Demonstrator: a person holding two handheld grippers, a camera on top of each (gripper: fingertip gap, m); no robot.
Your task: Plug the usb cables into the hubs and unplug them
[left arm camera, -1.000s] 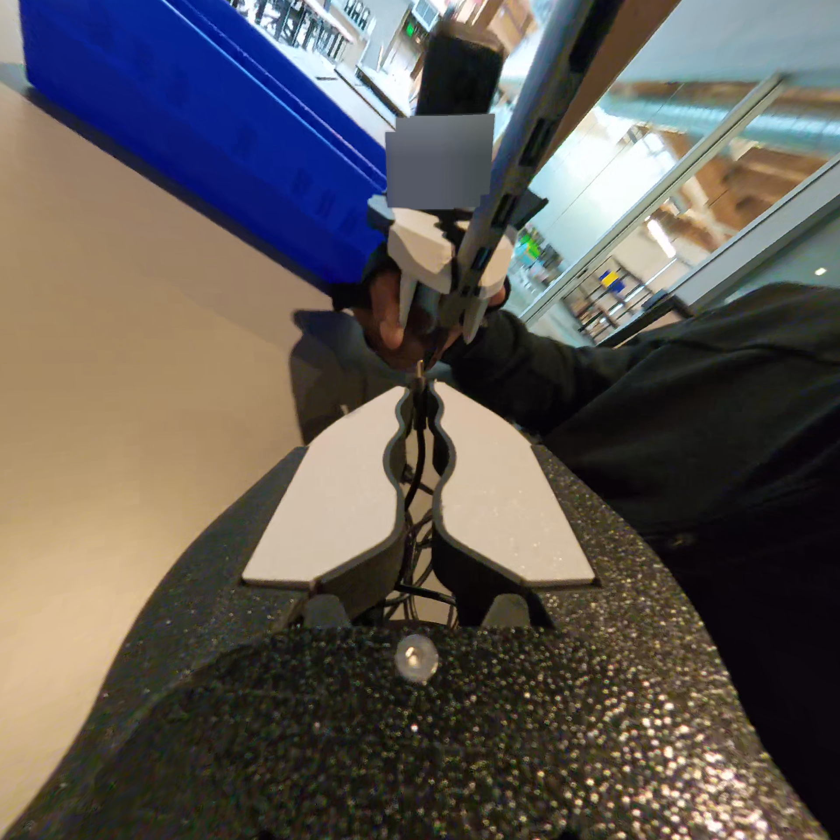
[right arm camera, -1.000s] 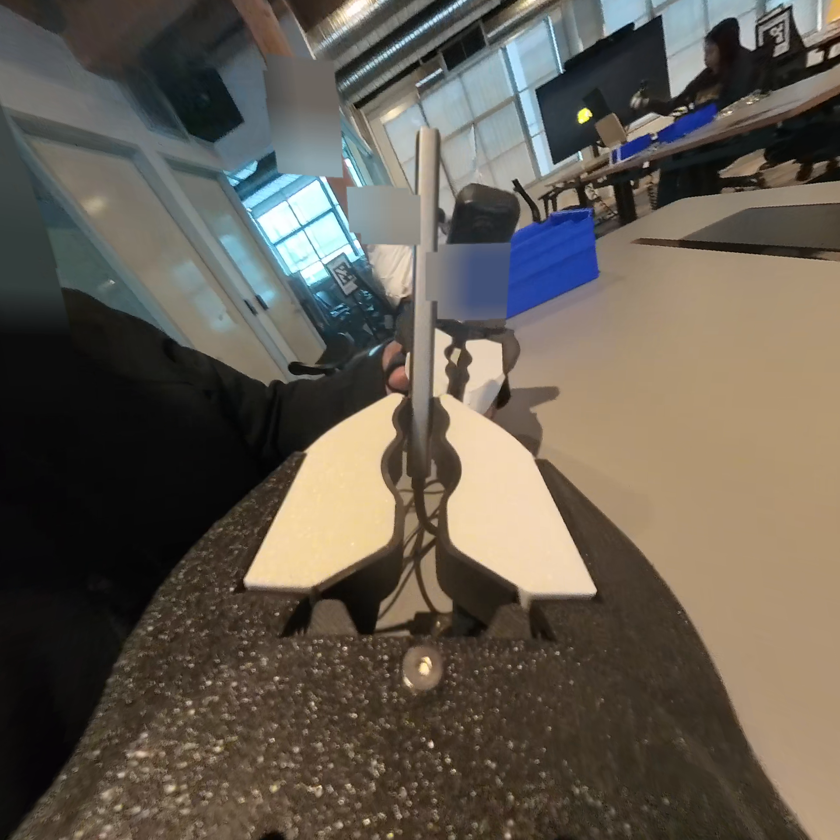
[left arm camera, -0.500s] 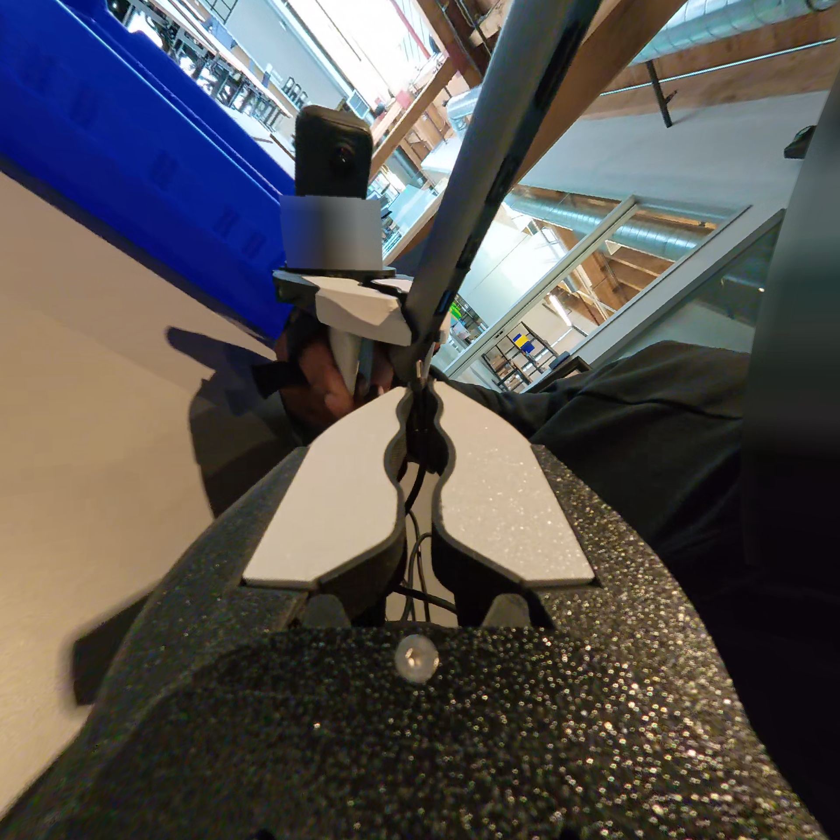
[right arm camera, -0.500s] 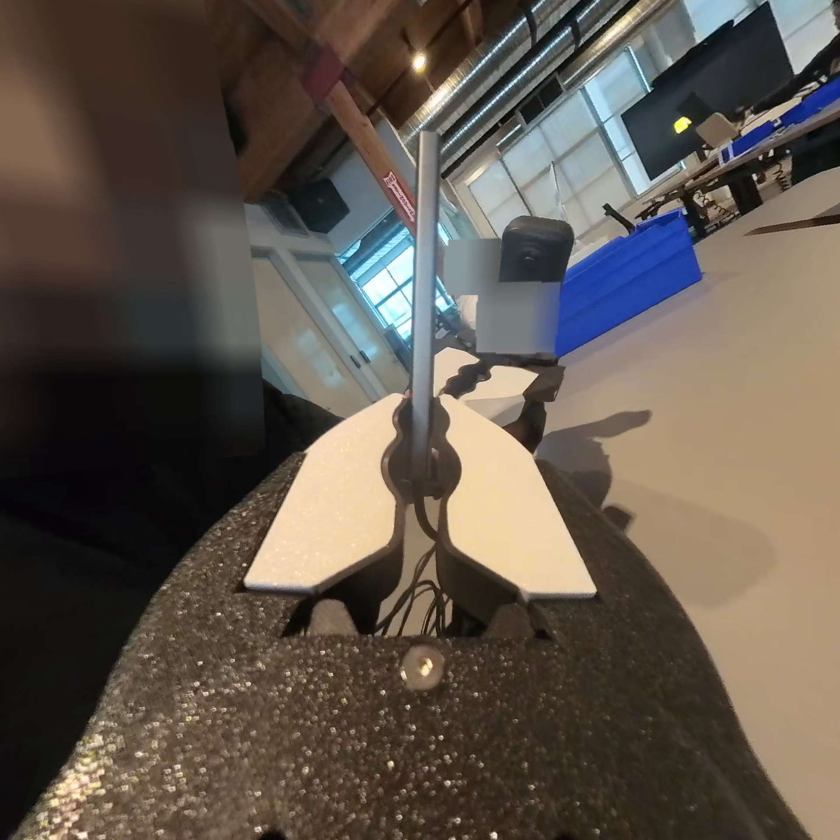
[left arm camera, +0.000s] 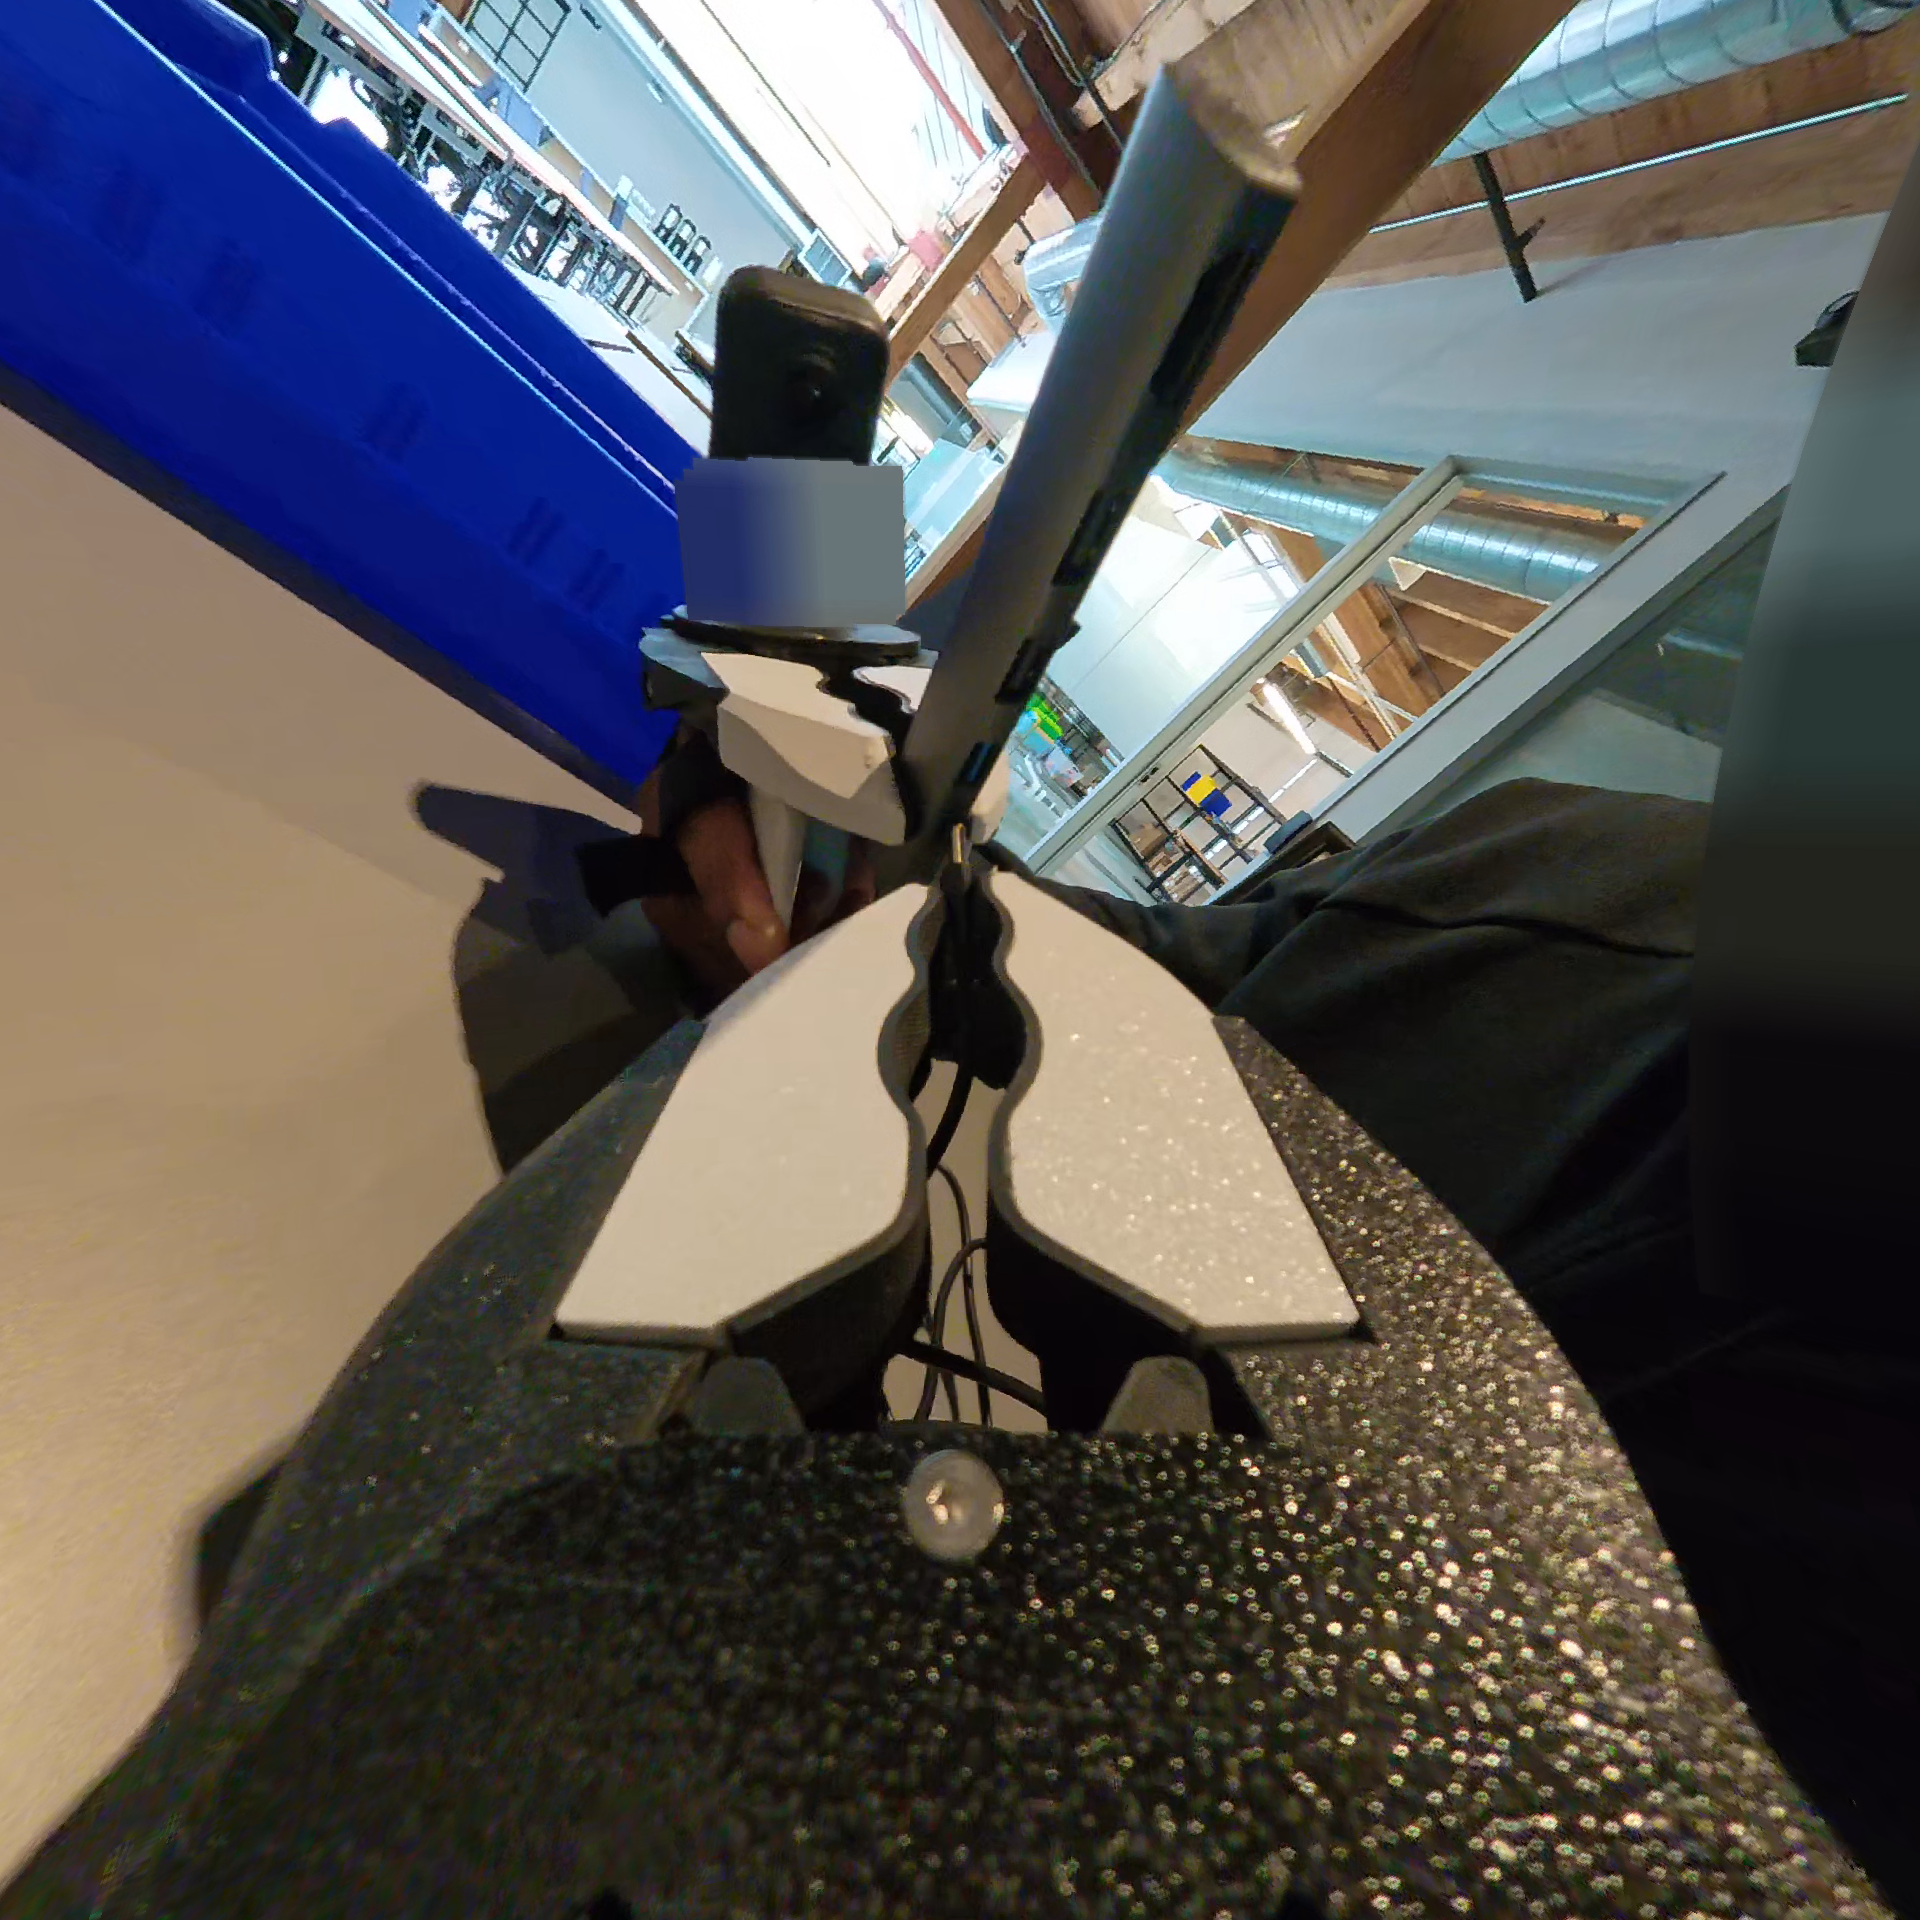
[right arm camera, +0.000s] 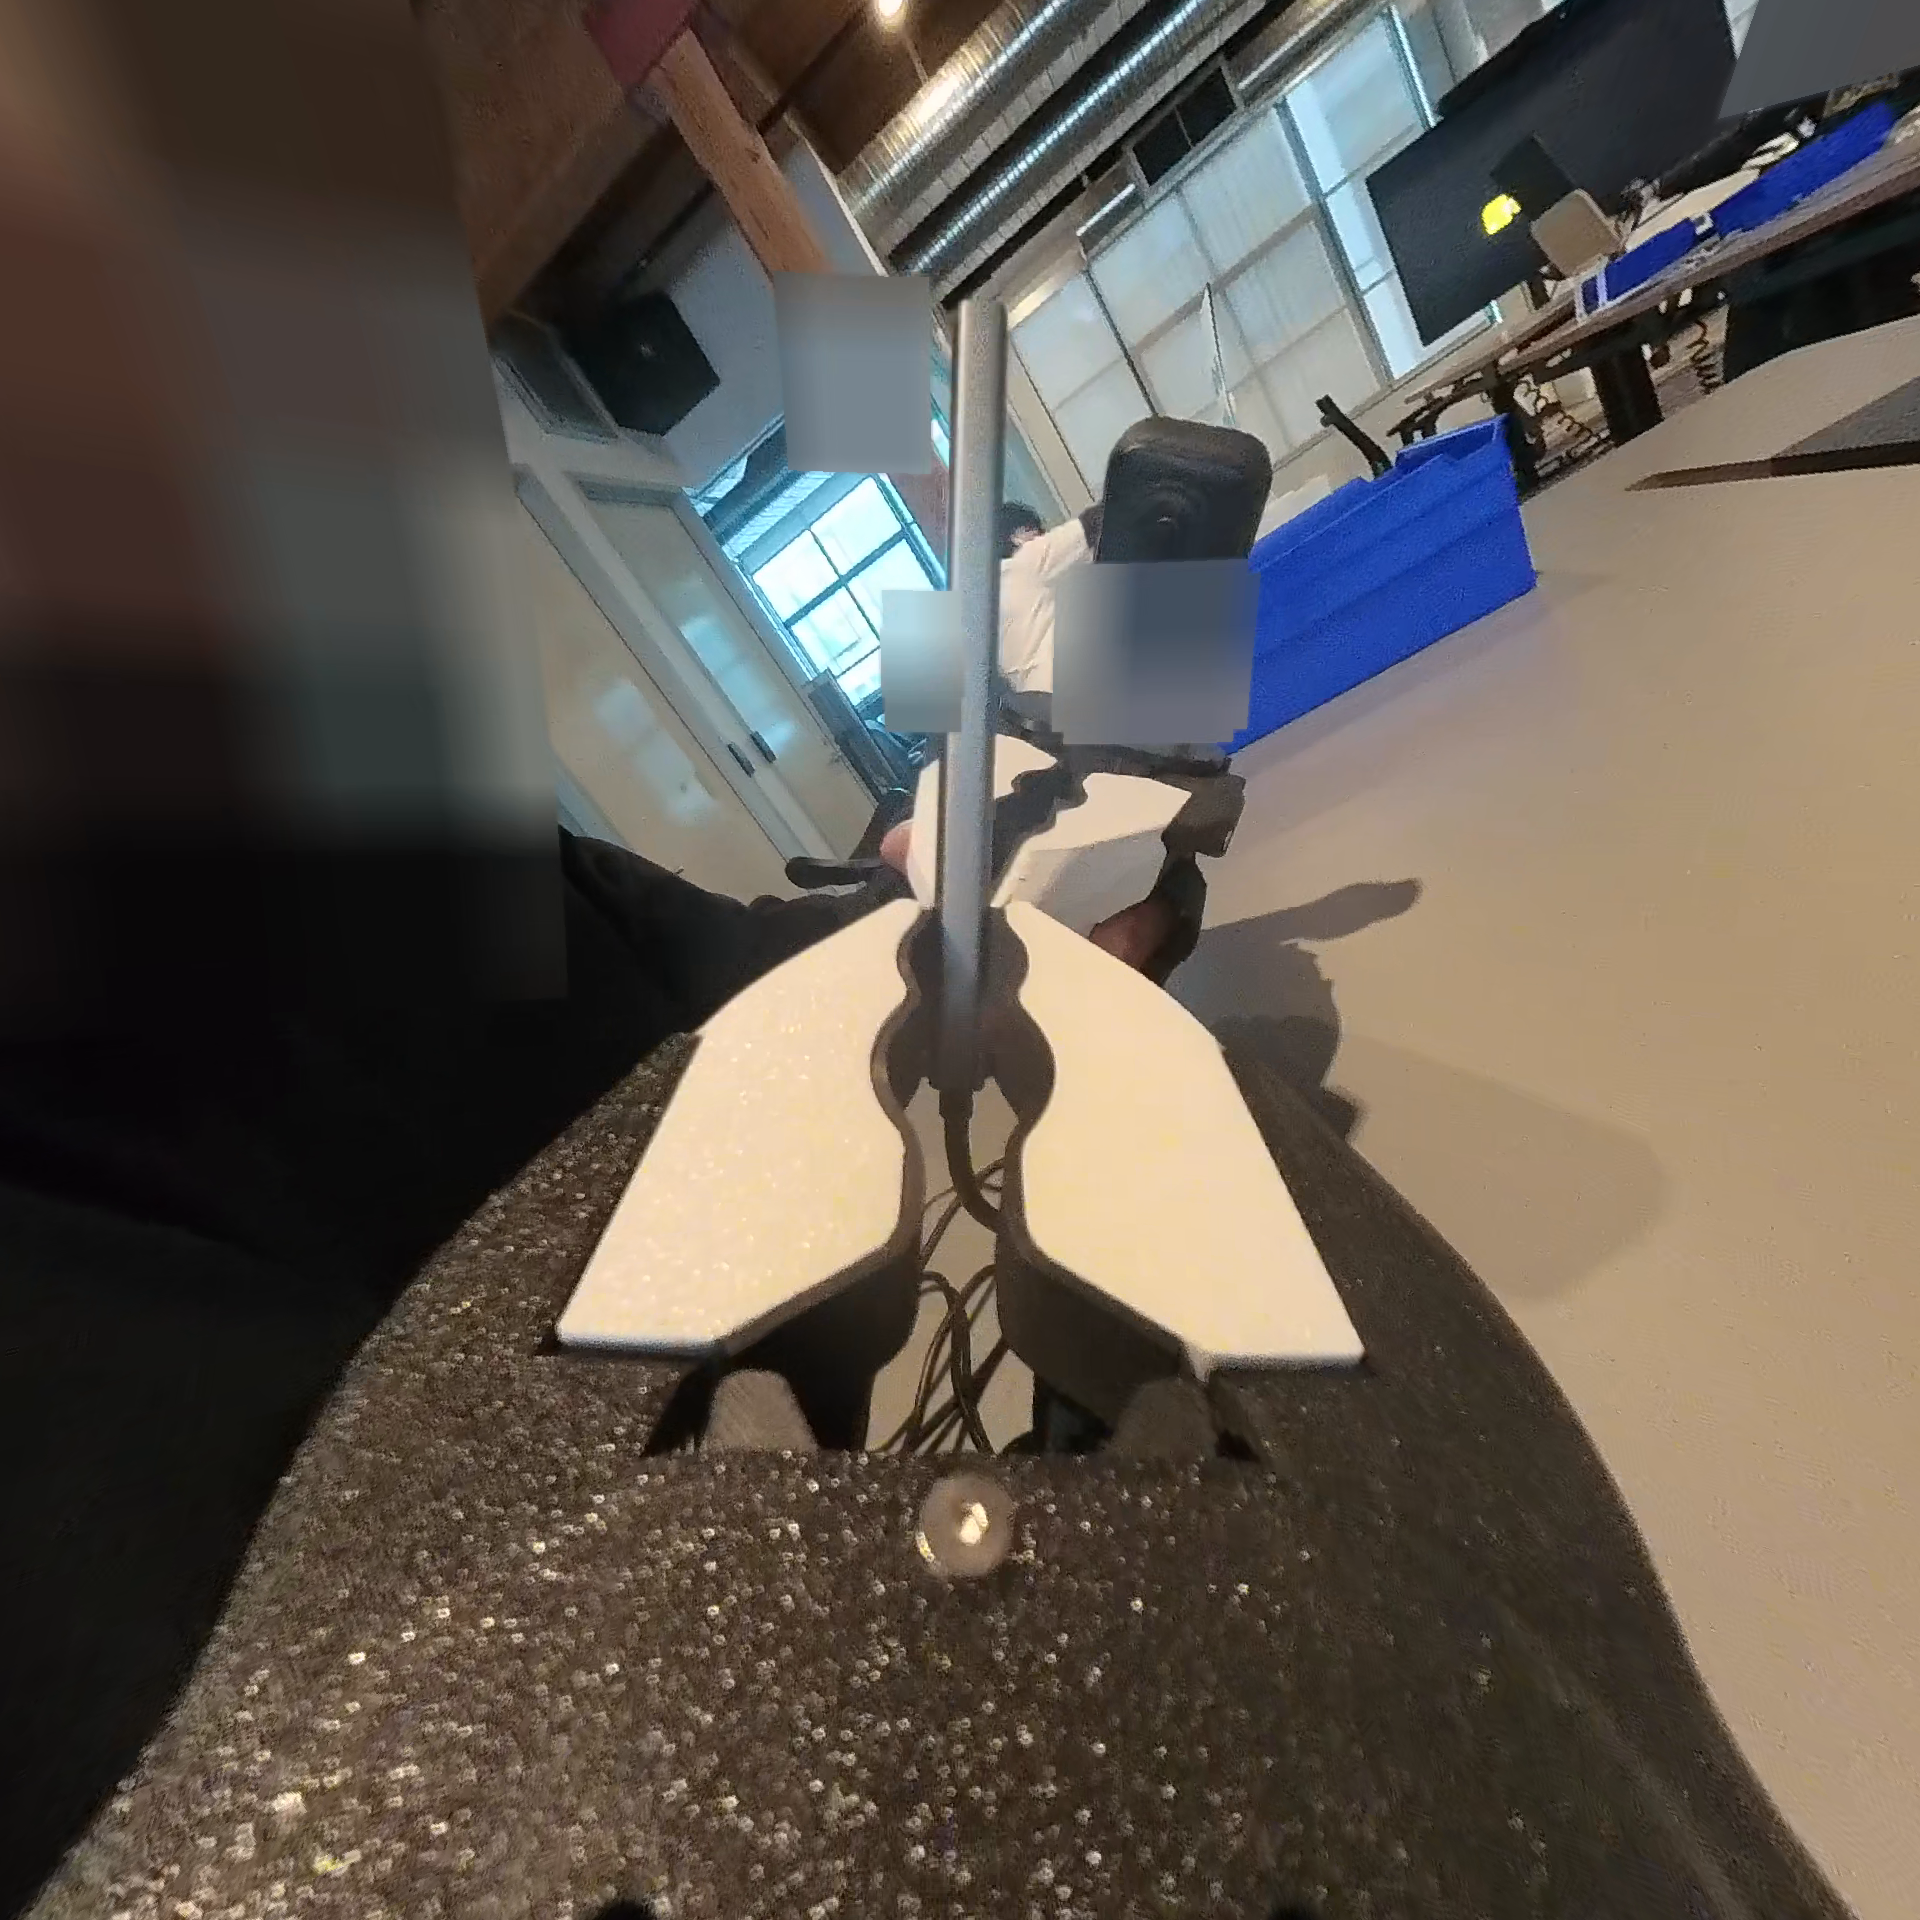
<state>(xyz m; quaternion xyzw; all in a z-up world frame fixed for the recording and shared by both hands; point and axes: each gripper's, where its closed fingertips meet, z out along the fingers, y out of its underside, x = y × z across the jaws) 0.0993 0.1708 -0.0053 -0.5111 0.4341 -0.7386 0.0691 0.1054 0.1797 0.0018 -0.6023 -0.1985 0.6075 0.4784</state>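
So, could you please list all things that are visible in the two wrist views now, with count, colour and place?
USB hub: one, grey, slim bar held up in the air, lower end in the right gripper.
USB cable: one, black, plug end held in the left gripper, metal tip just under the hub's lower end.
Loose cables: several, thin, black, on the table below the grippers.
Bin: one, blue, on the table behind the grippers.
Table: one, light grey-beige.
Monitor: one, dark, far right background.
Left gripper: white fingers, shut on the cable plug.
Right gripper: white fingers, shut on the hub.
Sleeve: black, right of the left gripper.
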